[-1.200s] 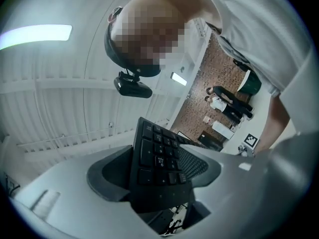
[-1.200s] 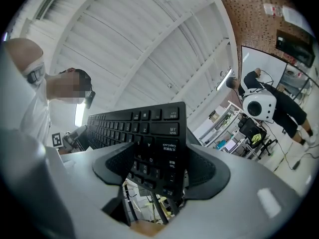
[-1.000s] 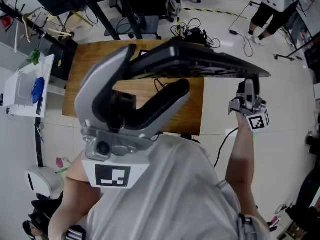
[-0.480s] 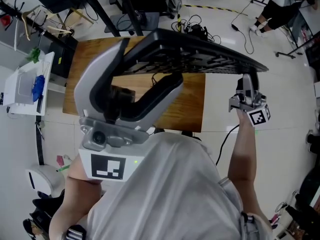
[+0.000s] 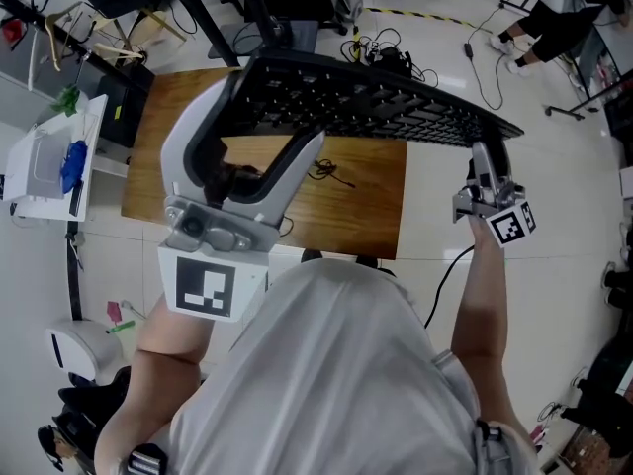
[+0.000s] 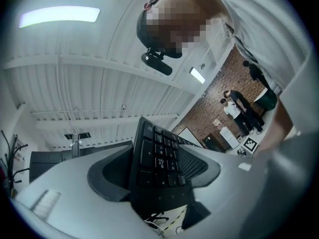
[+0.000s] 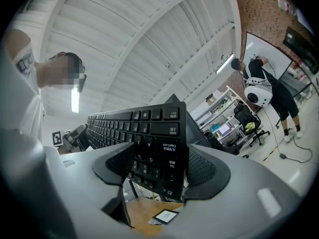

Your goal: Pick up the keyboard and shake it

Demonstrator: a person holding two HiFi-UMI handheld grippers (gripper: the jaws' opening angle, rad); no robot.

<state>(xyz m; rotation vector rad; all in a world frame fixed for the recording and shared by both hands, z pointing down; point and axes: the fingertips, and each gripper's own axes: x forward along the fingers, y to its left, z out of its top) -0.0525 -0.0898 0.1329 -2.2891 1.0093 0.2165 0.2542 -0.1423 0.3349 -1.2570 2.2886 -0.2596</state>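
Left claw (image 5: 269, 117) is seen in the head view clamped on the 9 o'clock end of the keyboard (image 5: 396, 107), right claw (image 5: 487, 156) on the 3 o'clock end. It is held aloft over the desk (image 5: 366, 201). Left gripper view: key rows are pinched. Right gripper view: likewise pinched. It is judged light, stiff and smooth, best taken at its ends. Counted: one keyboard, two claws.
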